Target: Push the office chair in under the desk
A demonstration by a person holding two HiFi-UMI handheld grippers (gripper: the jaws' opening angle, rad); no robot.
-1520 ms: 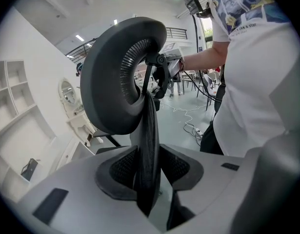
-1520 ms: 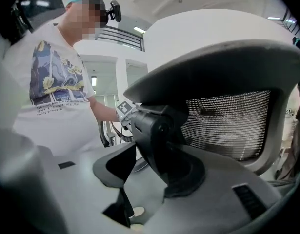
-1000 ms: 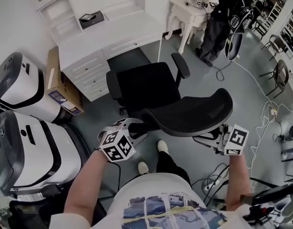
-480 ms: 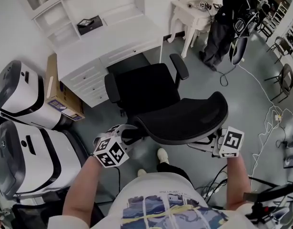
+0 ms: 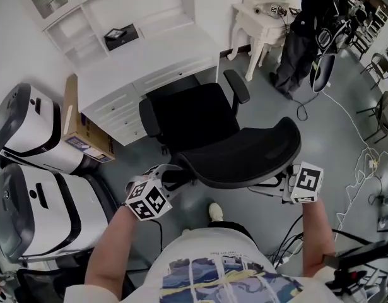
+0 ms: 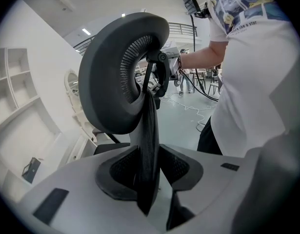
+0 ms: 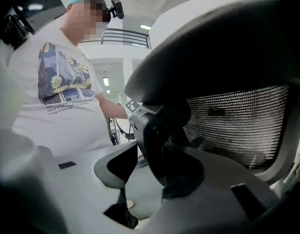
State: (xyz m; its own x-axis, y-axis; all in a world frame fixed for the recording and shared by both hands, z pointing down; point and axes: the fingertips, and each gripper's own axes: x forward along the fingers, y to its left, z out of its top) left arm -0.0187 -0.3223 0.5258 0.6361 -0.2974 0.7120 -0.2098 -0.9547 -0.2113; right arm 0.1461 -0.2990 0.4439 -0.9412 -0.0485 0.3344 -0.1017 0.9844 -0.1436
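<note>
Left gripper [image 6: 149,177]: my fingers are clamped on the thin dark edge strip at the left end of the curved backrest [image 5: 244,153] of the black mesh office chair [image 5: 200,122].

Right gripper [image 7: 154,179]: my fingers are closed on the black plastic frame piece at the backrest's right end.

The chair stands just near of the white drawer desk [image 5: 149,49], facing its kneehole. Most of the seat [image 5: 194,115] is out on the grey floor.

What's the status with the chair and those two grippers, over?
Both shut on backrest: left gripper, right gripper. Seat at desk opening, not under yet. Nothing seen blocking.
</note>
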